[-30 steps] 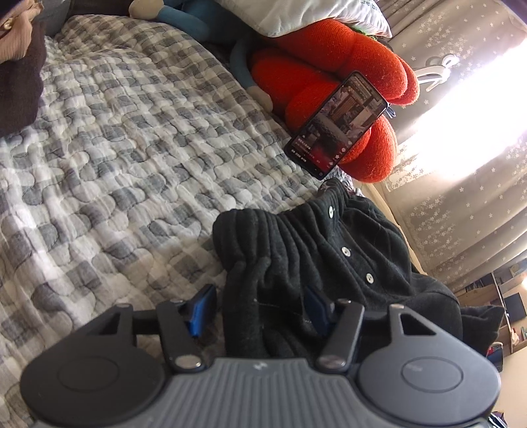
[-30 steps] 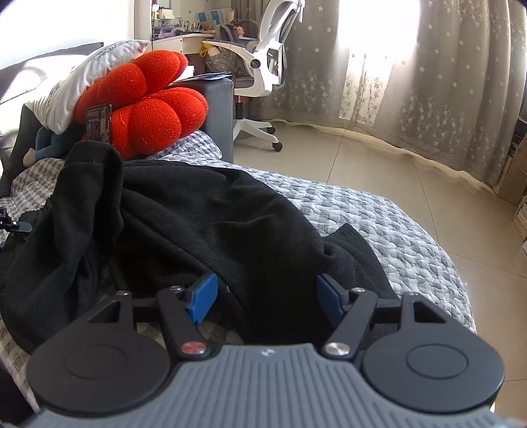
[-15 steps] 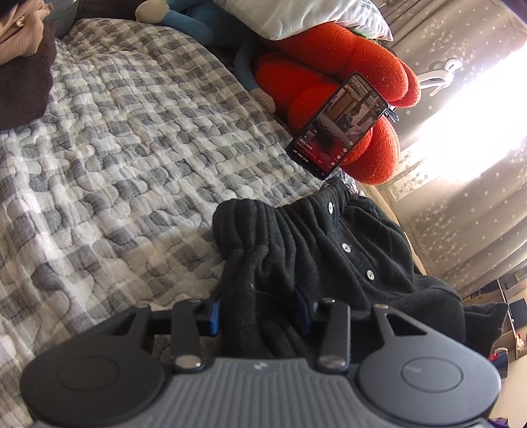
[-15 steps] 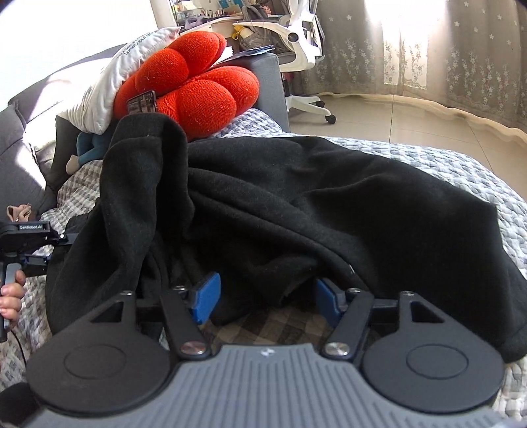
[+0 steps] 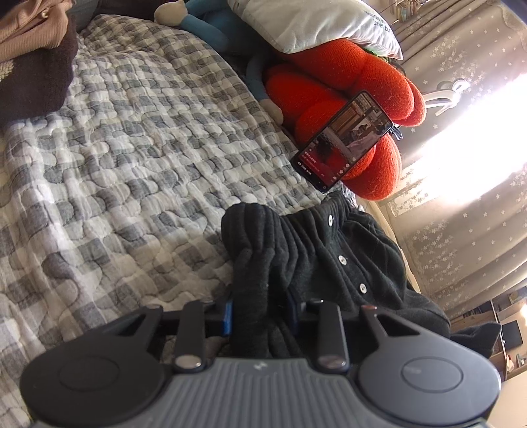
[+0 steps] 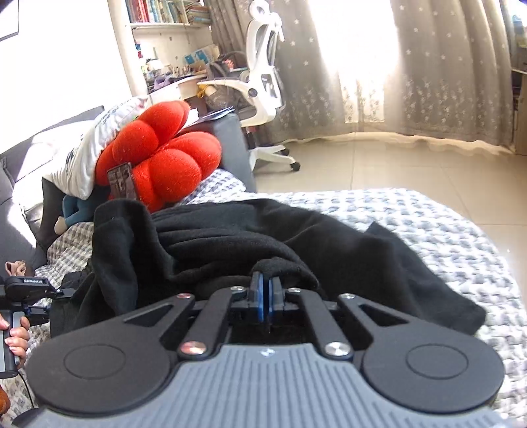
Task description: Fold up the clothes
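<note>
A black garment (image 5: 316,260) with white snap buttons and a gathered band lies bunched on the checked quilt (image 5: 131,164). My left gripper (image 5: 260,312) is shut on a thick fold of its near edge, the blue pads pressing both sides. In the right wrist view the same black garment (image 6: 230,237) spreads across the bed. My right gripper (image 6: 264,293) is shut on a black hem, with the blue pads almost together. The left gripper's body (image 6: 29,289) and a hand (image 6: 16,339) show at the far left of that view.
A red plush cushion (image 5: 355,92) props up a lit phone (image 5: 342,141) beside a white pillow (image 5: 313,23) and a blue soft toy. Dark and beige clothes (image 5: 29,59) lie at the far left. A white office chair (image 6: 263,89), curtains and tiled floor lie beyond the bed.
Both grippers went from open to shut on the black garment. The right one moved in and pinched the hem; the left one closed around the bunched fold.
</note>
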### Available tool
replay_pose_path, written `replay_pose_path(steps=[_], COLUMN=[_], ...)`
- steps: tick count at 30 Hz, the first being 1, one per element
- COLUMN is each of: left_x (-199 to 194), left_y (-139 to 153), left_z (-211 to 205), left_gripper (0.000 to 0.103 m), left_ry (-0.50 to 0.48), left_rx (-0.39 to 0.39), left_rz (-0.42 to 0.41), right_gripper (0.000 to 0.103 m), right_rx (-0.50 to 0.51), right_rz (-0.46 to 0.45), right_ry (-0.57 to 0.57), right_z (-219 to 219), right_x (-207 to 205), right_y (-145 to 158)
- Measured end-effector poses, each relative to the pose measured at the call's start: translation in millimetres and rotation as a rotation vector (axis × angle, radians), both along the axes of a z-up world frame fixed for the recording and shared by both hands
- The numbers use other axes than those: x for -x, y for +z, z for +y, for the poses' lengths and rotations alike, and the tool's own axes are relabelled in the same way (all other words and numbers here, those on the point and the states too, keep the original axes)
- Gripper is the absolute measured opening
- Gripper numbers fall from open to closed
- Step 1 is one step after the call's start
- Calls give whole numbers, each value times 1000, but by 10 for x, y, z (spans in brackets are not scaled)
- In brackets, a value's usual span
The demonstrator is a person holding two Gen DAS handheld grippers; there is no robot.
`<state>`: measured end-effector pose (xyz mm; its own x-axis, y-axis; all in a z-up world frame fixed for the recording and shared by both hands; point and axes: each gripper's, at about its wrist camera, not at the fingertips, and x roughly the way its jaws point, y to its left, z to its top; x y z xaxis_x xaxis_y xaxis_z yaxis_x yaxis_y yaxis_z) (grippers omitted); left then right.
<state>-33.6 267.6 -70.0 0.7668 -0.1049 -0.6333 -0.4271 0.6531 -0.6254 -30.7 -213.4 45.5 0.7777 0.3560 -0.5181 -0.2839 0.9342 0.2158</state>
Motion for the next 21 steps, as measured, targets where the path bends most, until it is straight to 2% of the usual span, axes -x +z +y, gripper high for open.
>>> replay_pose_path(steps=[3,8,12,15,16,21], left_x=[18,57,95,143,160,186], left_y=[44,120,169,219,237,233], left_z=[-22,-36,-22,-7,-1,29], left_gripper=[29,28,24,17,11,12], left_ry=[6,15,20,34,41,6], left_rx=[-14,-26,-27,-34,-40,-54], left_rz=[-3,-11,-17,-18,-14,-5], right_gripper=[3,3,3,3,3,3], right_rx=[32,68,91,120,129,171], right_rz=[-34,-32,-4,13,22,98], right_ry=[-69,-180,-253,-298,-314,-367], right_z=[-240,-629,-852,-952,-986,-1096], right_x=[111,168,165,150,148,64], right_y=[169,297,278,250,244,132])
